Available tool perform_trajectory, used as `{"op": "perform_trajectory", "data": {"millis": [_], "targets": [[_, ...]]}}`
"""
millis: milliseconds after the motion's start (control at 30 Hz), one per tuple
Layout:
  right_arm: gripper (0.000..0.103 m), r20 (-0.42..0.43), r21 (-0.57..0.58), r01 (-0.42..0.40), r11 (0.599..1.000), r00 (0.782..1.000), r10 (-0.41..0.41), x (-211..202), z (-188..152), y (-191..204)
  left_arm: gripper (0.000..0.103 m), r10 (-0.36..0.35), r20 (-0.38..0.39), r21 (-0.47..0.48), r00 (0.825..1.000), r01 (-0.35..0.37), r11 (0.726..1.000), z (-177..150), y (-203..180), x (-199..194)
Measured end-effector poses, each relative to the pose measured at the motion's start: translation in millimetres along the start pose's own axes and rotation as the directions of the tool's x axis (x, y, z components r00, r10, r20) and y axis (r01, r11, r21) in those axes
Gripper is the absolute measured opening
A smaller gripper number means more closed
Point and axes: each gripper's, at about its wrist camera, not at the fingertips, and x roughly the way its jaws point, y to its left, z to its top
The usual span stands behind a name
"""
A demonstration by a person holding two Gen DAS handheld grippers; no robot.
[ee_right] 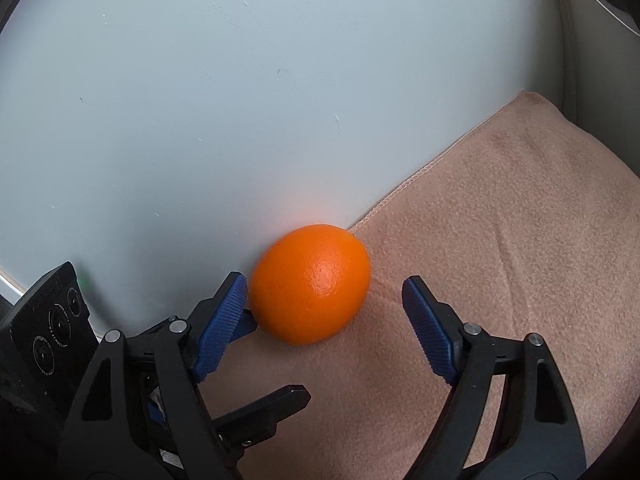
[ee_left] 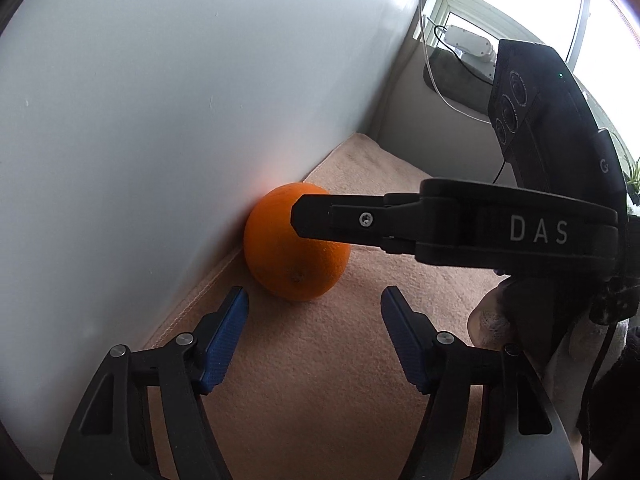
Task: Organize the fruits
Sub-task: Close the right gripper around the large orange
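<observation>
Orange [ee_right: 310, 284] fruit rests on a pink towel [ee_right: 500, 240] against the white wall [ee_right: 200, 100]; both grippers' fingers [ee_left: 228, 340] stand wide, holding nothing.

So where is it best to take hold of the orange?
Probably across its widest middle, coming from the open towel side. The orange is round and rests against the white wall, so no finger fits behind it.
</observation>
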Motion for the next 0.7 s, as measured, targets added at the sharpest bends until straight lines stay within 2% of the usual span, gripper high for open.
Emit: {"op": "perform_trajectory", "data": {"millis": [67,367,700], "targets": [[0.083,-0.004,0.008,-0.012,1.000,1.000,0.012,4.8,2.6,-3.1,0.064,0.005,0.000,0.007,1.000,-0.005,1.000,1.0,-0.2,1.0],[0.079,-0.024,0.036,-0.081,0.996,0.996,0.082,36.4,15.5,-1.6,0.063,0.027,-0.010,0.021,1.000,-0.027,0.999,1.3,-0.4,9.6],[0.079,-0.048,0.042,-0.082,0.996,0.995,0.084,67.9,23.7,6.6,0.061,0.053,-0.035,0.044,0.998,-0.052,0.998,3.5,-2.8,18.8]]}}
